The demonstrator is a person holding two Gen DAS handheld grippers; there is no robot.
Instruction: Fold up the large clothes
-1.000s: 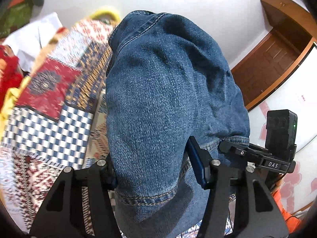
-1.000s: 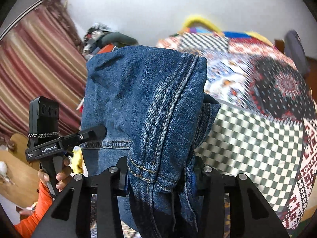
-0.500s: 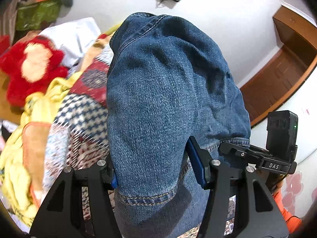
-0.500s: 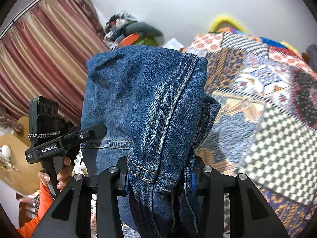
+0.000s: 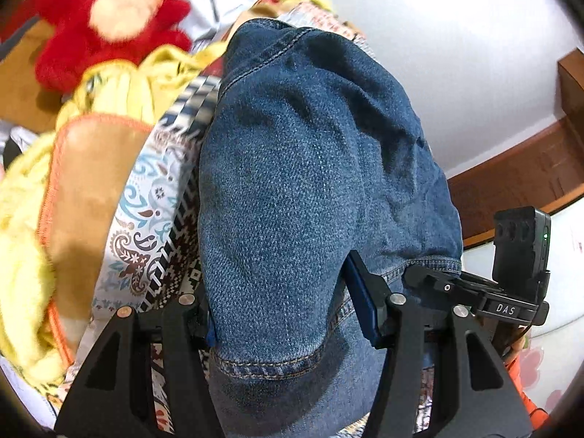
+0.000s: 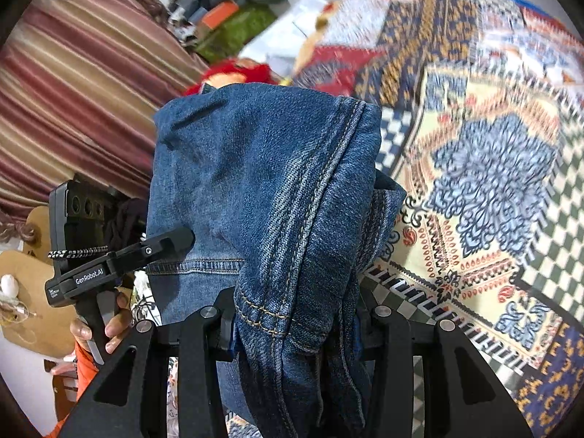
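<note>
A pair of blue denim jeans (image 5: 314, 189) is bunched and draped over both grippers, held up above the bed. My left gripper (image 5: 281, 314) is shut on a hemmed fold of the jeans. My right gripper (image 6: 295, 321) is shut on a seamed fold of the same jeans (image 6: 262, 189). The right gripper also shows at the right of the left wrist view (image 5: 503, 292). The left gripper shows at the left of the right wrist view (image 6: 109, 266), held by a hand. The fingertips are hidden by denim.
A patchwork bedspread (image 6: 492, 189) covers the bed below. A red plush toy (image 5: 106, 14), yellow cloth (image 5: 120, 91) and a tan blanket (image 5: 87, 189) lie at the left. Striped curtains (image 6: 73, 84) hang at the left. A wooden door (image 5: 529, 175) stands on the right.
Both grippers have swung left with the jeans still held. The view has shifted from the bedspread toward the red plush toy, the yellow cloth and the curtains.
</note>
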